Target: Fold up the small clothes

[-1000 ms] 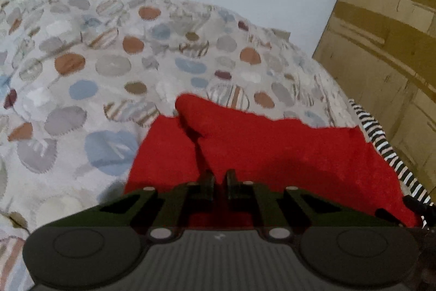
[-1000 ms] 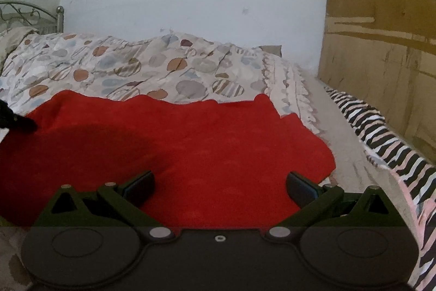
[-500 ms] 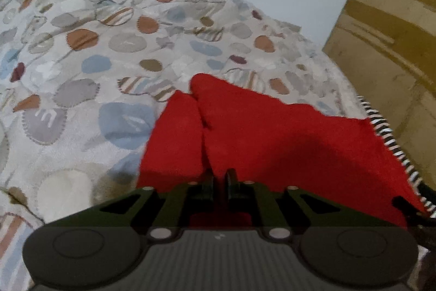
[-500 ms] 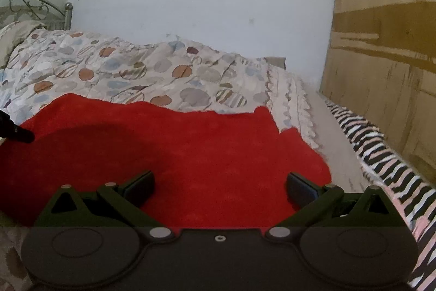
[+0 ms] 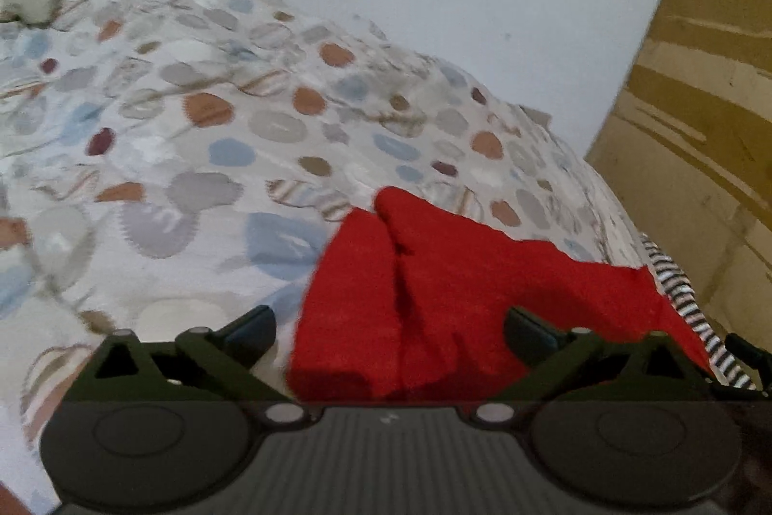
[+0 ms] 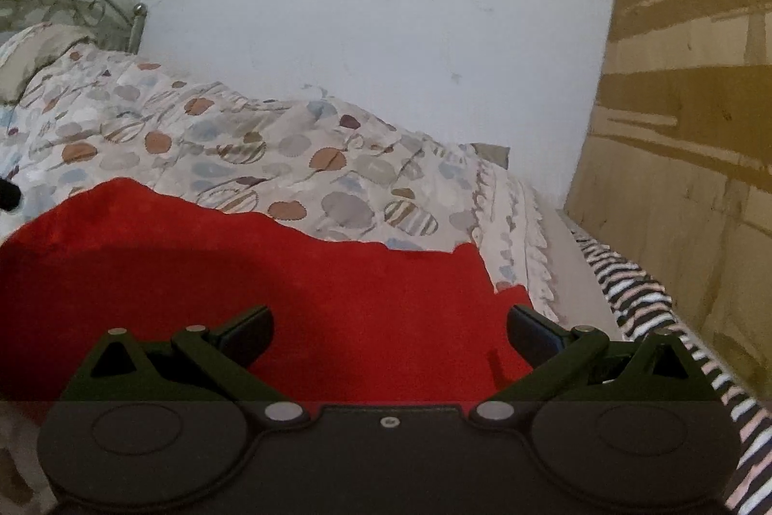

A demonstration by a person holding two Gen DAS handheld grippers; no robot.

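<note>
My left gripper has just sprung its jaws wide, releasing the red cloth, which now lies loose between them on the bed, one flap folded over. That fold looks placed. My right gripper gapes too, empty above the cloth. The spotted quilt spreads toward eleven o'clock, striped fabric at three; nothing blocks.

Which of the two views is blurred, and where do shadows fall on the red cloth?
Left wrist view: the bedspread is smeared by motion blur, and a dark crease shadows the red cloth. Right wrist view: sharper, with a broad soft shadow across the cloth's left half; the wall curves from fisheye distortion.
</note>
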